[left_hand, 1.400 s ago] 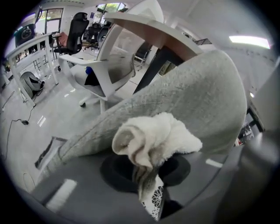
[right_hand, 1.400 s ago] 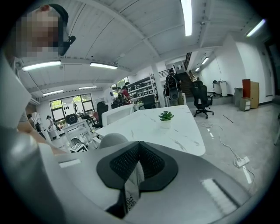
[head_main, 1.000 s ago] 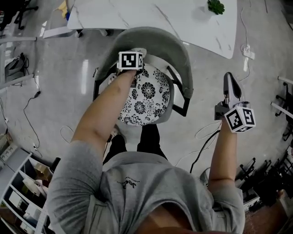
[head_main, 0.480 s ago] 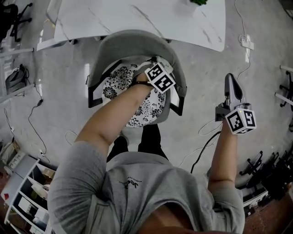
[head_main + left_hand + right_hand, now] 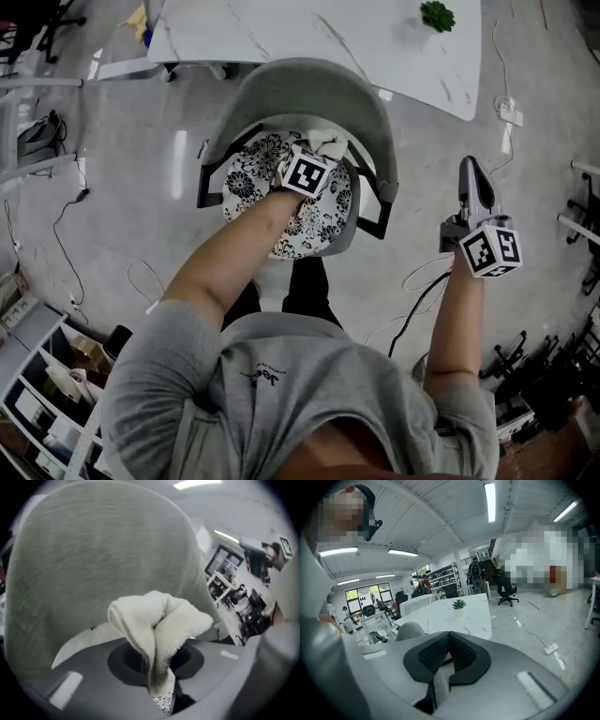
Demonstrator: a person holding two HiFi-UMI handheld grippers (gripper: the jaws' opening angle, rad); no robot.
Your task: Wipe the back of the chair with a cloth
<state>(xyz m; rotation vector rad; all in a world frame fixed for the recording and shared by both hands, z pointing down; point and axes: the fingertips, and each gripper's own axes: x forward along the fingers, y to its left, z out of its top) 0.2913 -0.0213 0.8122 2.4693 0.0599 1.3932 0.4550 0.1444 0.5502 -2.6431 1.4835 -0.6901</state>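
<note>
The left tool (image 5: 320, 156) is shut tight on a crumpled white terry cloth (image 5: 158, 620), whose bunched folds puff out above the pinch point and fill the centre of the left gripper view, where the left tool (image 5: 161, 684) has its jaws closed around the cloth's lower end. Right behind the cloth rises the curved grey fabric back of the chair (image 5: 93, 559), taking up the upper left and centre of that view; the cloth sits just in front of its inner face, though whether the two actually touch cannot be told. In the head view the cloth (image 5: 328, 144) shows as a pale lump in the upper centre of the frame, tucked inside the curve of the chair back (image 5: 309, 89) and above the black-and-white flower-patterned seat cushion (image 5: 314, 225), with the person's left forearm (image 5: 239, 248) reaching across the cushion. The right tool (image 5: 471, 169) is held out at the right of the frame, well apart from the chair and over the grey floor (image 5: 141, 159), its tip pointing toward the top of the picture. In the right gripper view the right tool (image 5: 449, 639) has its black ribbed jaws pressed together with nothing between them. Beyond it stands a white marble-patterned desk (image 5: 459, 620) carrying a small green potted plant (image 5: 459, 604); the same desk (image 5: 375, 42) runs along the top of the head view.
</note>
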